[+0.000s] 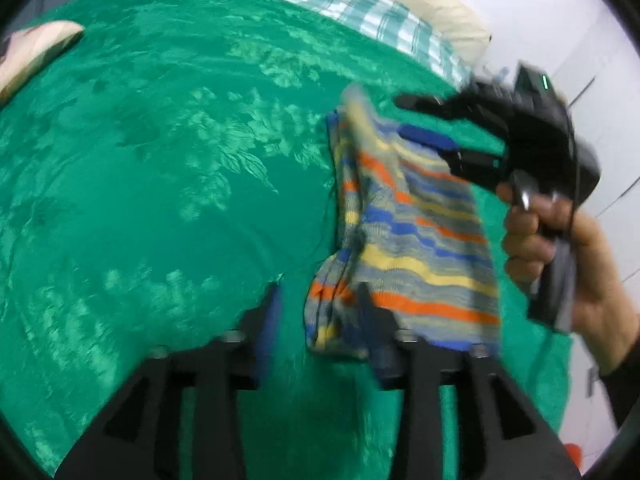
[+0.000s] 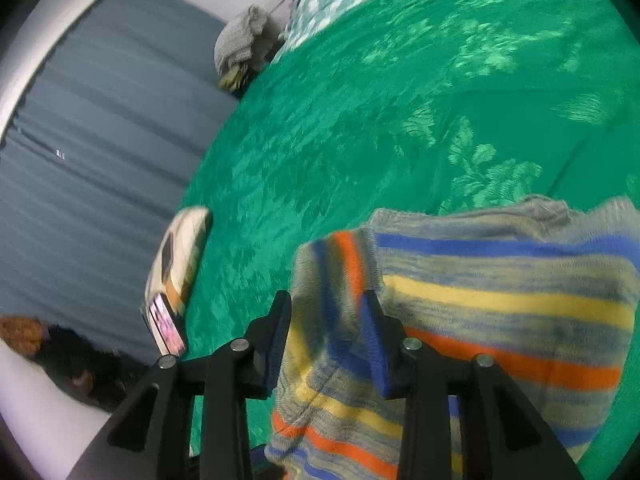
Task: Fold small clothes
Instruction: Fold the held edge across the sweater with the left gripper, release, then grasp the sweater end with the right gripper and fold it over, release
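Left wrist view: left gripper [image 1: 318,306] jaws parted about halfway, green bedspread [image 1: 160,160] showing in the gap. Striped knit garment [image 1: 404,240] just to the right, its lower left corner bunched against the outer side of the right finger [image 1: 374,320]; whether any fold lies between the pads cannot be told through the blur. Beyond and to the right, right gripper [image 1: 412,120] in a hand [image 1: 560,248], fingers over the garment's far edge, jaws apart. Folded cream item [image 1: 36,48] far off to the left.

Right wrist view: right gripper [image 2: 326,316] jaws partway open, a hanging fold of the striped knit garment [image 2: 500,300] between them, draped over the right finger [image 2: 378,344]; firm pinch cannot be told. Phone [image 2: 166,328] and cream item [image 2: 180,256] to the left on the green bedspread [image 2: 360,100].
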The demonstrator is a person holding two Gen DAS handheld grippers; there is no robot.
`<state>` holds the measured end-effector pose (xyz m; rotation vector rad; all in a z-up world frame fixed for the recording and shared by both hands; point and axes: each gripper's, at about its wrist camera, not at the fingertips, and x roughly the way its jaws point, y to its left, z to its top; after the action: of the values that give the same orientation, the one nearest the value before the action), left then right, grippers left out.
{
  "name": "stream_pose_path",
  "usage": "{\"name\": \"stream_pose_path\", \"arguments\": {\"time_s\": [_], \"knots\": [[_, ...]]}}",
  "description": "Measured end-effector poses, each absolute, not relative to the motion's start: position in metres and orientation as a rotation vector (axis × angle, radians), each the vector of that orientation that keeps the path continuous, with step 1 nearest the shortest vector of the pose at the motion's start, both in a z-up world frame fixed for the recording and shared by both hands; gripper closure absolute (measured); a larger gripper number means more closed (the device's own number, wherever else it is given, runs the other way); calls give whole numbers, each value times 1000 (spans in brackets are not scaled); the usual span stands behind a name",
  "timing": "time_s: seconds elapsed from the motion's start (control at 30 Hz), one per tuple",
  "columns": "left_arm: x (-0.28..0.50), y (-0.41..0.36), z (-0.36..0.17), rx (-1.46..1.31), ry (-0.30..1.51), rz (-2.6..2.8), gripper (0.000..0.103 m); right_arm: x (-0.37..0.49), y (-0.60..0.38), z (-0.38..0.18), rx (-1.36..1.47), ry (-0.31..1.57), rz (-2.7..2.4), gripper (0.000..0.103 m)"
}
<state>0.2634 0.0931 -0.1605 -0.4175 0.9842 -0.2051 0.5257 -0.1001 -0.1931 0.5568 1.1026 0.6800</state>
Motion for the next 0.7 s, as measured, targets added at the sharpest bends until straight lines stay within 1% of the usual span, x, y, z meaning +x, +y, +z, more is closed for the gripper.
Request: {"name": "stream_pose_path", "arguments": {"time_s": [0.03, 0.07, 0.1, 0.17, 0.23, 0.27, 0.3, 0.33, 0.37, 0.4, 0.43, 0.47, 0.53, 0.57, 0.6, 0.63, 0.7], "knots": [[263, 94, -155, -425, 966, -215, 39, 521, -106, -190, 554, 1085, 681, 67], [260, 96, -149, -429, 943, -229, 29, 513, -114, -183, 528, 1064, 671, 67], [259, 93, -142, -427, 920, -253, 24, 503, -124, -175, 477, 1043, 651, 67], [271, 83, -133, -410, 906, -294, 21, 478, -135, -157, 334, 999, 634, 67], [287, 66, -134, -337, 911, -298, 21, 441, -147, -144, 189, 941, 646, 67], [299, 64, -140, -310, 917, -282, 23, 427, -149, -144, 160, 928, 658, 67], [311, 59, -151, -269, 943, -243, 37, 408, -151, -149, 134, 927, 683, 67], [324, 58, -168, -240, 1005, -207, 47, 393, -151, -161, 111, 953, 701, 67], [332, 61, -179, -243, 1053, -207, 53, 384, -149, -175, 88, 998, 705, 67], [336, 66, -187, -285, 1103, -232, 53, 374, -144, -200, 38, 1086, 695, 67], [338, 70, -185, -312, 1105, -241, 53, 367, -143, -215, -5, 1126, 686, 68], [336, 73, -176, -314, 1096, -246, 53, 358, -144, -218, -40, 1102, 682, 68], [335, 77, -152, -292, 1026, -266, 42, 355, -149, -199, -45, 1036, 675, 68], [337, 78, -137, -304, 976, -294, 27, 360, -155, -186, -26, 998, 659, 68], [341, 76, -132, -311, 954, -306, 18, 370, -162, -170, 0, 943, 641, 67], [349, 71, -124, -311, 916, -319, 16, 379, -166, -163, 11, 916, 625, 67], [371, 60, -130, -275, 930, -322, 16, 413, -175, -153, 47, 891, 579, 67]]}}
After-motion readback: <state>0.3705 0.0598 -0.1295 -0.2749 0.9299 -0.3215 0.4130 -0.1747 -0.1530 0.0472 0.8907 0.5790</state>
